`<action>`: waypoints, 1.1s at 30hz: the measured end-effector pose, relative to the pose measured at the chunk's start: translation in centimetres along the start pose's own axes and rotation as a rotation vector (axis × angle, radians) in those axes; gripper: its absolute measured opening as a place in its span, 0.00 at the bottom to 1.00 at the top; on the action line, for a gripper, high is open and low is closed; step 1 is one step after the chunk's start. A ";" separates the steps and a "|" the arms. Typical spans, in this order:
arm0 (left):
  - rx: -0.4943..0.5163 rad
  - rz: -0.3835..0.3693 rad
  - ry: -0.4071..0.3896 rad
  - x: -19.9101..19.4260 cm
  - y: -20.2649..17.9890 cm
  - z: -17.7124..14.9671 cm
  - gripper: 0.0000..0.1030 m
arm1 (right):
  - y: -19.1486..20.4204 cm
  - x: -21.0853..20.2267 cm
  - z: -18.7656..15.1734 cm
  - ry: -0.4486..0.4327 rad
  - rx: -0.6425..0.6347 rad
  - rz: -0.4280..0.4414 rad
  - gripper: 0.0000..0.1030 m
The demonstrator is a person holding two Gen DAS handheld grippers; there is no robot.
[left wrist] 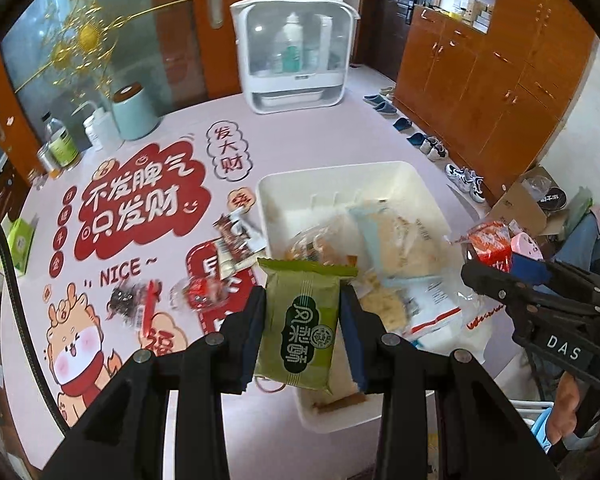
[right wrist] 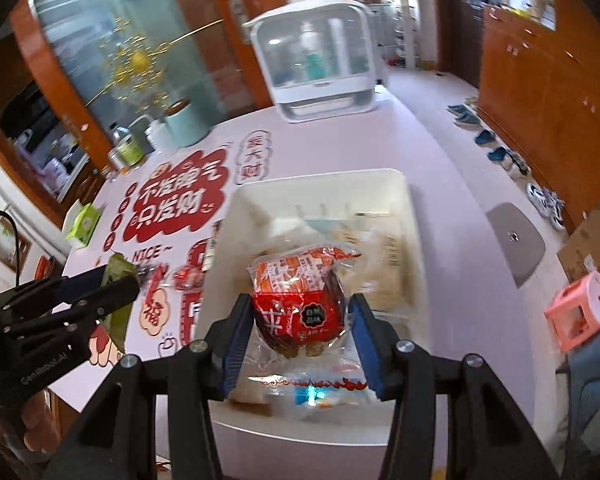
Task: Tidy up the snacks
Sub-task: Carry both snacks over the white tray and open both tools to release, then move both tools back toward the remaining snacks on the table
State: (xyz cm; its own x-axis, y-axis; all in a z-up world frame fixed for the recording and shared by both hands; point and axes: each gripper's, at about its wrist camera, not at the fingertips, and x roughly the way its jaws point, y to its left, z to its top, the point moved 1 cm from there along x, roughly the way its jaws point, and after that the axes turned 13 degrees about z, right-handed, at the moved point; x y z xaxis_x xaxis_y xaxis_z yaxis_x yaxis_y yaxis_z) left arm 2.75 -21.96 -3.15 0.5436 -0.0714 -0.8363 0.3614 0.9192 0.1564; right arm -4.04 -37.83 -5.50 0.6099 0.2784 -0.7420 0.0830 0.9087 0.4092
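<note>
Round table (left wrist: pixel 308 136) under printed pink cloth. White bin (right wrist: pixel 320 188) at 12 o'clock from both cameras, already half full of packets, likely the collecting point. Left gripper (left wrist: pixel 304 312) clamped on green snack packet (left wrist: pixel 300 320), held upright near bin's rim. Right gripper (right wrist: pixel 298 320) closed on red snack packet (right wrist: pixel 300 296), hanging over bin, seemingly for dropping in. Loose wrappers (left wrist: pixel 196 296) waiting at 9 o'clock.

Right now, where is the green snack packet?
The green snack packet is gripped upright in the left gripper jaws, at the near-left edge of the white plastic bin, with the right gripper and its red packet alongside.
</note>
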 end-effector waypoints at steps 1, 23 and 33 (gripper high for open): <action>0.003 0.001 0.001 0.1 -0.5 0.3 0.34 | -0.5 -0.1 0.0 0.003 0.006 -0.004 0.48; 0.004 0.016 -0.038 0.7 -3.8 1.4 0.93 | -0.8 1.5 -2.0 0.126 -0.061 -0.054 0.84; -0.016 0.067 -0.037 -0.1 -1.6 0.1 0.93 | -0.2 1.2 -1.4 0.090 -0.034 -0.059 0.84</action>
State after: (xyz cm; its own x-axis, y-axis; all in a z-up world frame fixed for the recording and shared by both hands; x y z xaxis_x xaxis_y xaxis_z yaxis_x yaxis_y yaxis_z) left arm 2.22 -23.44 -3.30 0.5938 -0.0229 -0.8043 0.3109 0.9285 0.2031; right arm -4.44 -37.22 -7.26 0.5310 0.2498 -0.8097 0.0885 0.9340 0.3462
